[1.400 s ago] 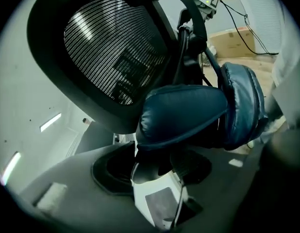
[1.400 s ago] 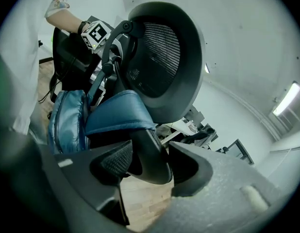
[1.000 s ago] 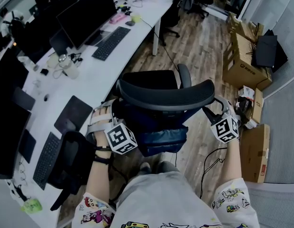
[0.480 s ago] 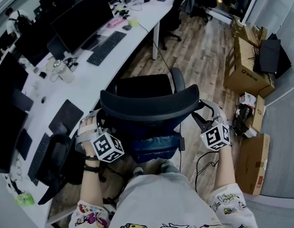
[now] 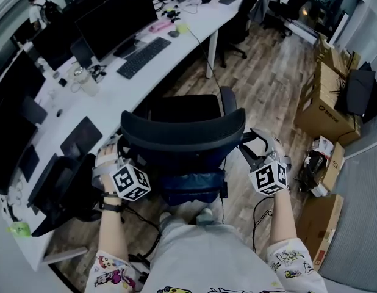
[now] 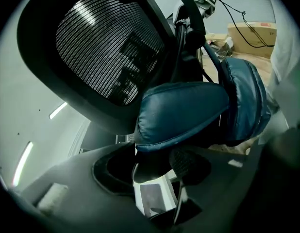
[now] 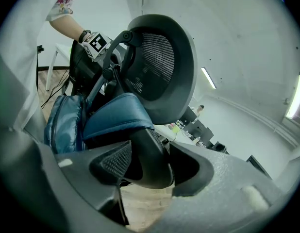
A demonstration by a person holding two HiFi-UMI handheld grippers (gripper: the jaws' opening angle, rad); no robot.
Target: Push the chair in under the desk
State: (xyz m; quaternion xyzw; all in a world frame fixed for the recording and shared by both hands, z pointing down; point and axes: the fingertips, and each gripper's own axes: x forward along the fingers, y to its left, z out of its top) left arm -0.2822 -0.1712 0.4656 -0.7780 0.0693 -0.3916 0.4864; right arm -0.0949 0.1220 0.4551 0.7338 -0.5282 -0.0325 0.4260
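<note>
The floor (image 5: 268, 84) is laid in long wood-grain planks, brown and grey. Along its left side runs a long white table (image 5: 124, 99) with a smooth top and a gently curved edge.

The chair (image 5: 182, 136) stands on the floor right at that table's edge, its back towards me and its flat dark seat pointing at the table. The back is a wide curved hoop of black plastic filled with fine ribbed mesh. A blue padded cushion (image 5: 191, 185), glossy and leather-like with a stitched seam, hangs low behind it.

Plain brown cardboard boxes (image 5: 326, 112) sit against the far right wall. Flat black monitors (image 5: 112, 20) line the table, with a slim black keyboard (image 5: 143, 57) in front of them.

My left tool (image 6: 155, 165) is closed on a dark rounded part of the chair at the left edge of its back, one dimpled rubber pad against it. My right tool (image 7: 145, 164) clamps a smooth black curved bar at the right edge, the bar filling the gap between its grey jaws.
</note>
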